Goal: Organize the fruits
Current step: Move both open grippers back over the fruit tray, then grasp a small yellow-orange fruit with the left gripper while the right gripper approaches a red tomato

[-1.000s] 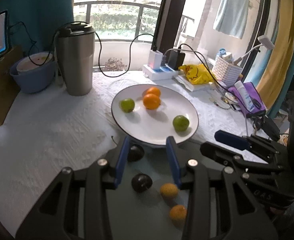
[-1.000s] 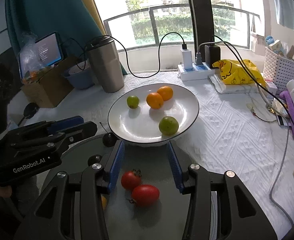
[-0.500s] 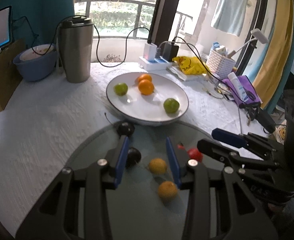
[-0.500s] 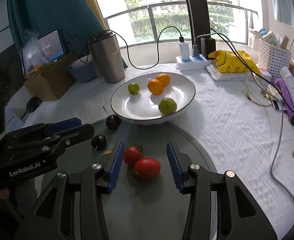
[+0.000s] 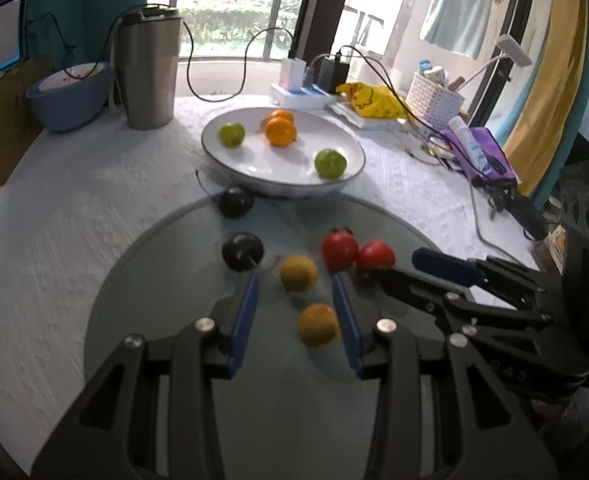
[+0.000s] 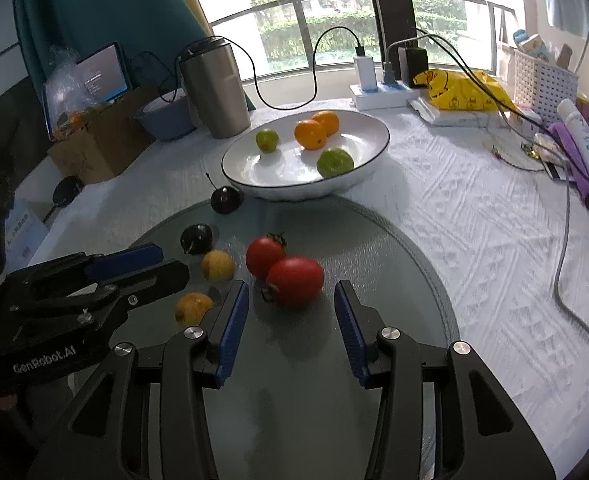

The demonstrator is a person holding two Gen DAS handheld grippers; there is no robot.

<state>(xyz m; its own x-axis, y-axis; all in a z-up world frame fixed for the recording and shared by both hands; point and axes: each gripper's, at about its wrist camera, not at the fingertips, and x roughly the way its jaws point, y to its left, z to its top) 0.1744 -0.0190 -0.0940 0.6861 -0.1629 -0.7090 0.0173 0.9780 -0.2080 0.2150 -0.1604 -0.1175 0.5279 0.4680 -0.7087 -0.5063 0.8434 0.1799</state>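
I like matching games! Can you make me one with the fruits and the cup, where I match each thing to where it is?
Things:
1. two oranges
2. two red tomatoes
3. steel cup
4. yellow bag

Places:
A. behind the plate, on its left
B. on the round glass mat
C. in the white plate
D. beside the power strip

Pairs: 1-C, 2-B, 3-A, 4-D
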